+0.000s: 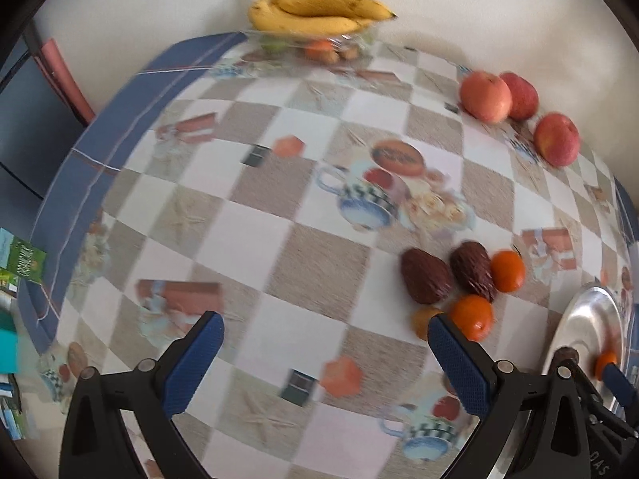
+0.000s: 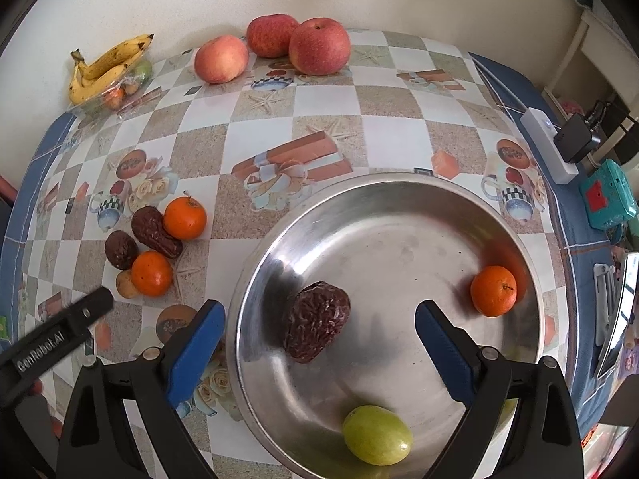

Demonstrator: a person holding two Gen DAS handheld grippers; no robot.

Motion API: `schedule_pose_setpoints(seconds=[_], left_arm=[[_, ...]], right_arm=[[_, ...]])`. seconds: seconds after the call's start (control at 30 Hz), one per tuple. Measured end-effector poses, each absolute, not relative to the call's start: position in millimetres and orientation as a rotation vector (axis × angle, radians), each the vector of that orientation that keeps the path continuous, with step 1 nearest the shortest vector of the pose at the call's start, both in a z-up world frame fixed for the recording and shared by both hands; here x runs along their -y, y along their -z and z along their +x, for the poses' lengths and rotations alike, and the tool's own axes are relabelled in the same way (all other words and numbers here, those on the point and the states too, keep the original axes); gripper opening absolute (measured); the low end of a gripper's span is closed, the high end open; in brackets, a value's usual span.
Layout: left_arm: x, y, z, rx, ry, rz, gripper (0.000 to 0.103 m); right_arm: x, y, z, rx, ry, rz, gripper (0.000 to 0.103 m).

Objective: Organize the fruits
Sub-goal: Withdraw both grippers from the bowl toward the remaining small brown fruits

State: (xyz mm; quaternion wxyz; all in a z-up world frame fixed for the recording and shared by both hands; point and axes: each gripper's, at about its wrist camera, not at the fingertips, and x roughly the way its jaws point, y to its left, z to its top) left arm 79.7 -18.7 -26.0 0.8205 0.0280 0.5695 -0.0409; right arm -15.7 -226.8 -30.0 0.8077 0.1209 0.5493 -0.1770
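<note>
My right gripper (image 2: 319, 315) hangs open over a steel bowl (image 2: 379, 185). In the bowl, a wrinkled brown date (image 2: 317, 321) lies between the blue pads (image 2: 195, 351), which stand clear of it. An orange (image 2: 493, 291) and a green fruit (image 2: 377, 435) also lie in the bowl. To its left sits a cluster of two dates (image 2: 153, 231), two oranges (image 2: 184, 217) and a small tan fruit (image 2: 126, 284). My left gripper (image 1: 321, 327) is open and empty above the tablecloth, left of that cluster (image 1: 425, 279). Three apples (image 2: 319, 46) stand at the back.
A bunch of bananas (image 2: 106, 66) rests on a clear tub of small fruit at the far left corner. A white power strip with a black adapter (image 2: 553, 147) and a teal box (image 2: 607, 195) lie past the table's right edge. The tablecloth's blue border (image 1: 80, 167) marks the left edge.
</note>
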Motion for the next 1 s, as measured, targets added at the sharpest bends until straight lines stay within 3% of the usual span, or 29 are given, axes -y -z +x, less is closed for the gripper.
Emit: schedule_pose_setpoints(seconds=[0.3, 0.63, 0.73, 1.0], left_arm=[[-21, 11, 90, -1.134, 0.038, -0.039, 0.103], [-7, 19, 89, -1.145, 0.118, -0.036, 0.103], [0, 26, 88, -1.169, 0.128, -0.025, 0.103], [6, 42, 86, -1.245, 0.147, -0.015, 0.103]], right_arm=[[205, 17, -6, -1.119, 0.321, 0.271, 0.096], [169, 8, 6, -1.079, 0.209, 0.194, 0.095], [162, 12, 8, -1.098, 0.178, 0.171, 0.079], [147, 38, 12, -1.21, 0.094, 0.14, 0.068]])
